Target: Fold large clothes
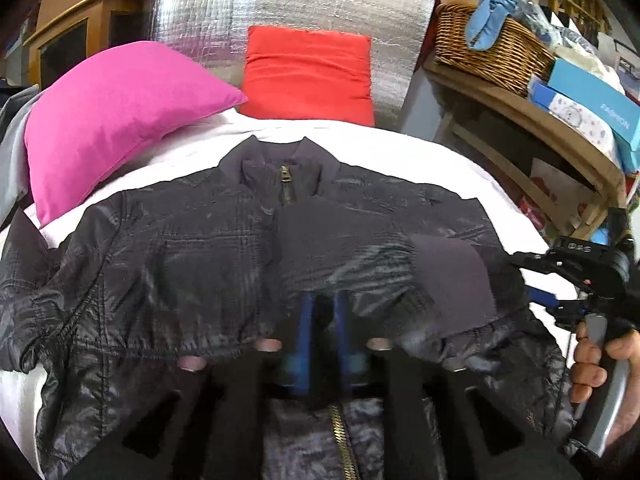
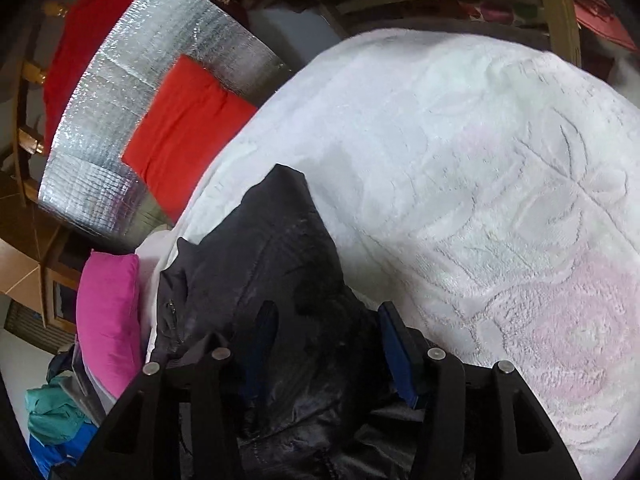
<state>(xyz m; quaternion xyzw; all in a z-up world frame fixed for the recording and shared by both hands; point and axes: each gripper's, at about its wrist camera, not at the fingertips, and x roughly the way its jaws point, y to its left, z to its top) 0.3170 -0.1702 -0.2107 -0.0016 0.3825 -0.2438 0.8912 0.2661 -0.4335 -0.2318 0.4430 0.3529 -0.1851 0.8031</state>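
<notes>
A dark quilted jacket lies front up on a white blanket, its collar and brass zipper at the far end. Both sleeves are folded across the chest, cuffs near the middle. My left gripper has its blue fingers close together, shut on a fold of the jacket at the lower chest. My right gripper is open, its fingers either side of the jacket's right edge; it also shows in the left wrist view, hand-held at the right.
A pink pillow and a red cushion lean at the head of the bed against a silver foil panel. A wooden shelf with a wicker basket and boxes stands at the right. White blanket spreads to the right.
</notes>
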